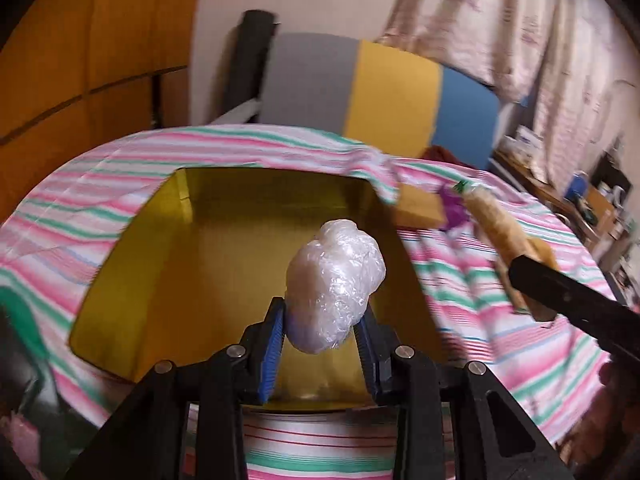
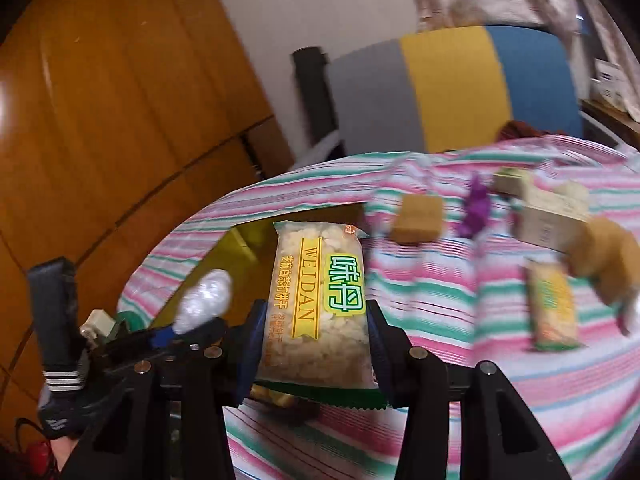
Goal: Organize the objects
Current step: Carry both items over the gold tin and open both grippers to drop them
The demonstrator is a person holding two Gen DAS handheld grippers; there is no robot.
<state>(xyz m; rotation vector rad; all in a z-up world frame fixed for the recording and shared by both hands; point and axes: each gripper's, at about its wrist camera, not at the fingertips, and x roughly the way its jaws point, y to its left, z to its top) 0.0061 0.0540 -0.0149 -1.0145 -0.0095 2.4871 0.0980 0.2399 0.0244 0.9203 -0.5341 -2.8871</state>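
Left gripper (image 1: 322,320): black frame, blue pads, jaws drawn narrow and clamped on a small lumpy bundle wrapped in clear crinkled plastic film (image 1: 336,284). The bundle is clear of any surface, above the open yellow cardboard box (image 1: 132,280) that sits sunk into the pink, green and white striped cloth (image 1: 480,320). Box interior looks bare from this view.

Right gripper (image 2: 316,340): same build, jaws partway apart and closed on a clear-fronted cracker packet with a yellow band reading WEIDAN and a green serrated end seal (image 2: 320,304). The packet is held lengthwise between the pads, pointing toward the box's near right corner. In the left wrist view the same packet appears at right, over the cloth just beside the box rim.

On the cloth, right of the box: a tan cube-shaped block (image 2: 416,218), a small purple crumpled wrapper (image 2: 474,210), a pale beige carton (image 2: 548,220), a second smaller cracker packet (image 2: 554,312), further tan blocks, blurred.

Behind: a grey, yellow and blue panelled cushion (image 1: 384,92), wooden doors at left.
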